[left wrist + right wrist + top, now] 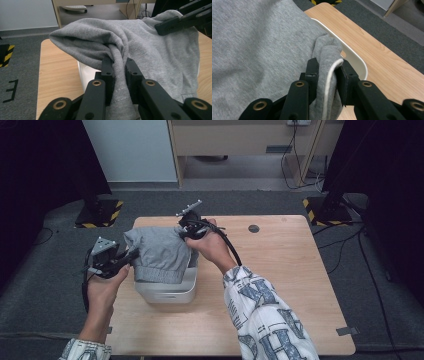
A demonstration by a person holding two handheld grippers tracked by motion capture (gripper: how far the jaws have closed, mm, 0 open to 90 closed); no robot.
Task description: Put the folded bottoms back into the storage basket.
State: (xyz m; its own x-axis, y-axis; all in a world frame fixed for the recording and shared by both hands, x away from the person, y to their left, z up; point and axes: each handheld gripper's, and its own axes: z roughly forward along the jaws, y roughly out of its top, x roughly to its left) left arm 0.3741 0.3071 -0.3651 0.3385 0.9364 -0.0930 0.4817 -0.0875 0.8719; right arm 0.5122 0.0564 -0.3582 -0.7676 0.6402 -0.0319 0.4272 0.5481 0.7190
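A grey knitted garment point(160, 252) hangs stretched between both grippers above a white tub point(170, 292) on the wooden table. My left gripper point(131, 255) is shut on a bunched fold at the garment's left edge point(117, 57). My right gripper point(184, 231) is shut on the far right corner, where a white drawstring point(330, 75) runs between the jaws. The garment point(257, 50) drapes over the tub's white rim point(352, 55). In the left gripper view the other gripper's black fingers point(172, 25) pinch the cloth at top right.
The tub stands at the table's point(280, 270) left half, near its left edge. A round dark cable hole point(254, 228) lies at the table's back. Black stands with yellow-striped bases point(100, 212) flank the table on grey carpet.
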